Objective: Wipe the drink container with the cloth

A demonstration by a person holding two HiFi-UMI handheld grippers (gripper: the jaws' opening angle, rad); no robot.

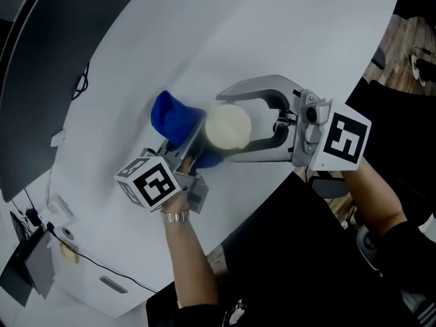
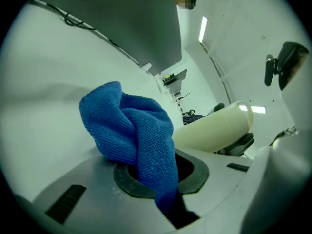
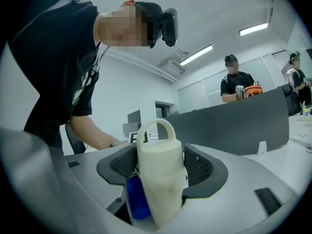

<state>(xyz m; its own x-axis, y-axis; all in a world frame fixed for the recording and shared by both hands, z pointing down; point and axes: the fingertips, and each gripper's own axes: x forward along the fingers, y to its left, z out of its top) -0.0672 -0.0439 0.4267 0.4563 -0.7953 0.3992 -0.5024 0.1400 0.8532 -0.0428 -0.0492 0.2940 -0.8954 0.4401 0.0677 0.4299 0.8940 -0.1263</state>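
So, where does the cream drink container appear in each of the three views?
Head view: drink container at the centre, seen end-on as a round shape.
Left gripper view: right of centre, pointing sideways beyond the blue cloth.
Right gripper view: low centre, upright, loop handle on top.
Shared landmark: the blue cloth, next to the container in every view.

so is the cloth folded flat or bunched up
Bunched up: the blue cloth is pinched in the left claw in twisted, crumpled folds, next to the cream bottle.

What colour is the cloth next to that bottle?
Bright blue; the cloth shows best in the left gripper view.
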